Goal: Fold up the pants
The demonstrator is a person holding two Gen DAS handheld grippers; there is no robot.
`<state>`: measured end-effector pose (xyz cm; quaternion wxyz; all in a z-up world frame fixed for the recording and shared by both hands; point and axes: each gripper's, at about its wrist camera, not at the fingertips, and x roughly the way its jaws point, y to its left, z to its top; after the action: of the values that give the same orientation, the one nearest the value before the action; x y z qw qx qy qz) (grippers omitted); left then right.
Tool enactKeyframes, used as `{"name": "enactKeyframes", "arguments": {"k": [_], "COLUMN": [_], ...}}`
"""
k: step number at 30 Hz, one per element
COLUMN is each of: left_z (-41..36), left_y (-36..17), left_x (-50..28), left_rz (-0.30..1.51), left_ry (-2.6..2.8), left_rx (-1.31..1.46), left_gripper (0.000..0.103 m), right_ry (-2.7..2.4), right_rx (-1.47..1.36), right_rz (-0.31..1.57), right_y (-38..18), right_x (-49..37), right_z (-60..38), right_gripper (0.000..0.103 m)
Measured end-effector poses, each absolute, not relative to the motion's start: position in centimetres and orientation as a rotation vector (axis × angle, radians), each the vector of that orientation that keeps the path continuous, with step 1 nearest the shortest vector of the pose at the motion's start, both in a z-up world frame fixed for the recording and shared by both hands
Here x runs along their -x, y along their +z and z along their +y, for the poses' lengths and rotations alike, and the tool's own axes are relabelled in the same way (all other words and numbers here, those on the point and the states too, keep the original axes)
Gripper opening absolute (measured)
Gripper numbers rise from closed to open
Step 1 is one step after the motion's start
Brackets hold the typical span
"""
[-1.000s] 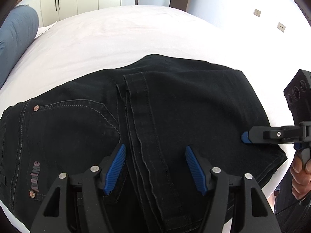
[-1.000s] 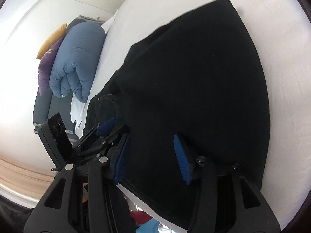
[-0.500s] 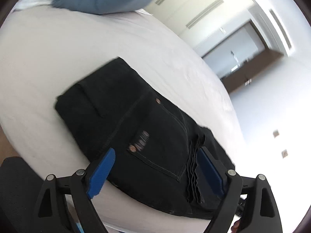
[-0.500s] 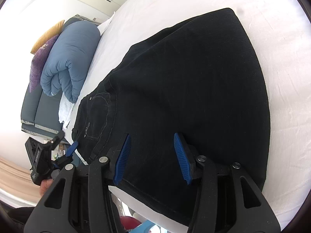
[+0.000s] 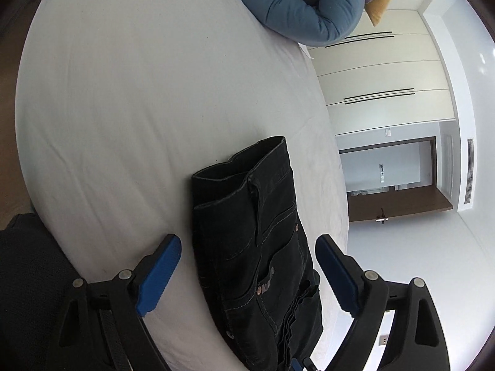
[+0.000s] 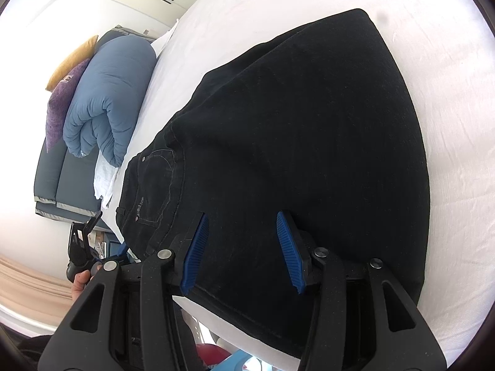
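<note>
Black jeans (image 6: pixel 297 142) lie folded on the white bed (image 6: pixel 448 61) near its front edge. In the left wrist view the jeans (image 5: pixel 263 247) show the waistband end, a back pocket and stacked leg hems. My left gripper (image 5: pixel 247 275) is open and empty, held off the waistband end of the jeans. My right gripper (image 6: pixel 241 250) is open and empty, just above the jeans' near edge. The left gripper (image 6: pixel 83 247) also shows in the right wrist view, off the bed's corner.
A rolled blue duvet (image 6: pixel 108 105) with purple and yellow pillows (image 6: pixel 62 92) lies at the head of the bed; the duvet also shows in the left wrist view (image 5: pixel 303 0). Wardrobe doors (image 5: pixel 380 71) and a doorway (image 5: pixel 389 173) stand beyond the bed.
My left gripper has drawn back from over the leg hems and swung round to the waistband end, off the bed's corner. The right gripper has lifted slightly; the jeans lie still.
</note>
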<state>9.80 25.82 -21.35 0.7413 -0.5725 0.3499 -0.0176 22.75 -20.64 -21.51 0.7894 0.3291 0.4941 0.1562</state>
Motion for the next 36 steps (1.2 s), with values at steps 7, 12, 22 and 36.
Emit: {"name": "enactKeyframes", "arguments": {"k": [7, 12, 22, 36], "left_z": [26.1, 26.7, 26.9, 25.6], "left_y": [-23.1, -23.0, -24.7, -20.3], "left_x": [-10.8, -11.4, -11.7, -11.7], "left_rz": [0.739, 0.734, 0.755, 0.725], "left_ry": [-0.076, -0.09, -0.111, -0.154], "left_rx": [1.384, 1.405, 1.472, 1.269], "left_gripper": [0.09, 0.083, 0.024, 0.017], "right_ry": [0.345, 0.336, 0.571, 0.46], "right_rx": [-0.718, -0.726, -0.664, -0.704], "right_rz": [1.071, 1.099, 1.129, 1.389], "right_y": [-21.6, -20.7, -16.4, -22.6], "right_x": [-22.9, -23.4, -28.4, -36.2], "right_z": [-20.9, -20.7, -12.6, -9.0], "right_gripper": [0.045, 0.046, 0.046, 0.031]}}
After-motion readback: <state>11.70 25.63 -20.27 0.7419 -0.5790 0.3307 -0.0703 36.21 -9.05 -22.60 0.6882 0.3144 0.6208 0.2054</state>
